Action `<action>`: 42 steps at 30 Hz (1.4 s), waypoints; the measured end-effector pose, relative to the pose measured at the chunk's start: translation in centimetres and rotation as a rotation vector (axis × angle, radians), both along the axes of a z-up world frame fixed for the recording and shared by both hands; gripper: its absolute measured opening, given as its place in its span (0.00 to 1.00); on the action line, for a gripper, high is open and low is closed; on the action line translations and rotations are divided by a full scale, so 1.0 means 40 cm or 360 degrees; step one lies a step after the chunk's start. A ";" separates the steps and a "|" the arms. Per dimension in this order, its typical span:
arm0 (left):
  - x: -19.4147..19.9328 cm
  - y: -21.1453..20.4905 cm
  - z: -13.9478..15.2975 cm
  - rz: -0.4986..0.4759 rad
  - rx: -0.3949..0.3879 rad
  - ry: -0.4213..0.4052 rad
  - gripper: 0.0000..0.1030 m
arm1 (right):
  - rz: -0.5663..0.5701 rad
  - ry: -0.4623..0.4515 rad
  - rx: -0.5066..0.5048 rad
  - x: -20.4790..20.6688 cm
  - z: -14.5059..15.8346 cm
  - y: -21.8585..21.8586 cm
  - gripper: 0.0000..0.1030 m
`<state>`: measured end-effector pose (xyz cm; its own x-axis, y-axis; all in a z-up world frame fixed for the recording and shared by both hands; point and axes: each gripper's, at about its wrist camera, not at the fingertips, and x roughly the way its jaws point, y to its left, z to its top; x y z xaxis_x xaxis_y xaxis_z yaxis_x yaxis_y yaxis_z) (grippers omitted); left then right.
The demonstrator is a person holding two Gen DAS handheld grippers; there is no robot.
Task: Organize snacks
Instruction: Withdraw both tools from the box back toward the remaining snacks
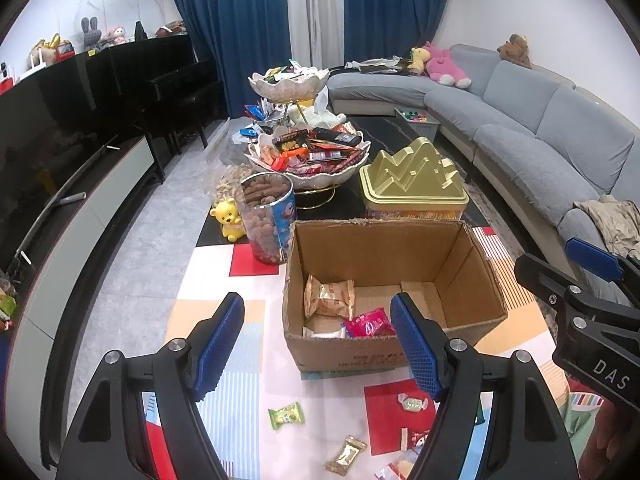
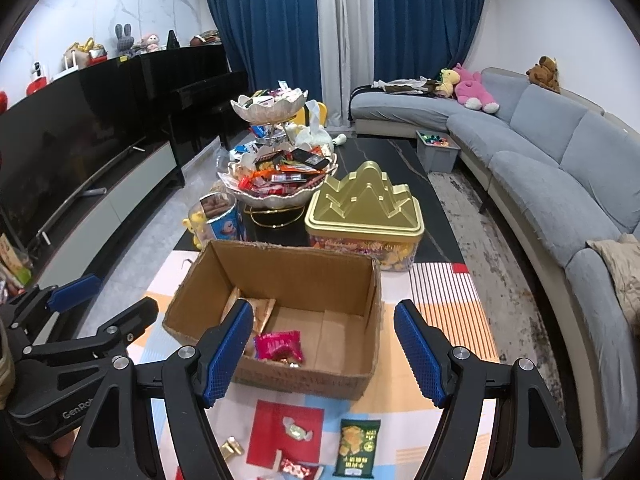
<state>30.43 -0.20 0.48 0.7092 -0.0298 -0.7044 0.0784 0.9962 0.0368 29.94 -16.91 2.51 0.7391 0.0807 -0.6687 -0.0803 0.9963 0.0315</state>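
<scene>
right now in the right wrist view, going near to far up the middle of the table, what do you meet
green snack packet → cardboard box → gold-lidded tin → tiered snack stand's lower bowl → its upper bowl
</scene>
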 end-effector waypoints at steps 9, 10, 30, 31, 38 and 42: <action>-0.053 0.013 -0.012 -0.0005 0.0004 0.0000 0.73 | -0.0008 0.0024 -0.0004 -0.043 -0.014 0.006 0.72; -0.059 0.014 -0.015 -0.0005 0.0005 0.0000 0.73 | -0.0007 0.0027 -0.0004 -0.047 -0.015 0.007 0.72; -0.153 0.039 -0.062 -0.0037 0.0002 0.0030 0.73 | -0.0011 0.0090 -0.0020 -0.129 -0.064 0.026 0.72; -0.154 0.039 -0.063 -0.0040 0.0004 0.0033 0.73 | -0.0012 0.0098 -0.0019 -0.131 -0.069 0.026 0.72; -0.171 0.045 -0.099 -0.0072 0.0017 0.0072 0.73 | -0.0029 0.0174 -0.0003 -0.147 -0.108 0.031 0.72; -0.179 0.044 -0.117 -0.0091 0.0024 0.0092 0.73 | -0.0040 0.0226 0.0014 -0.156 -0.133 0.034 0.72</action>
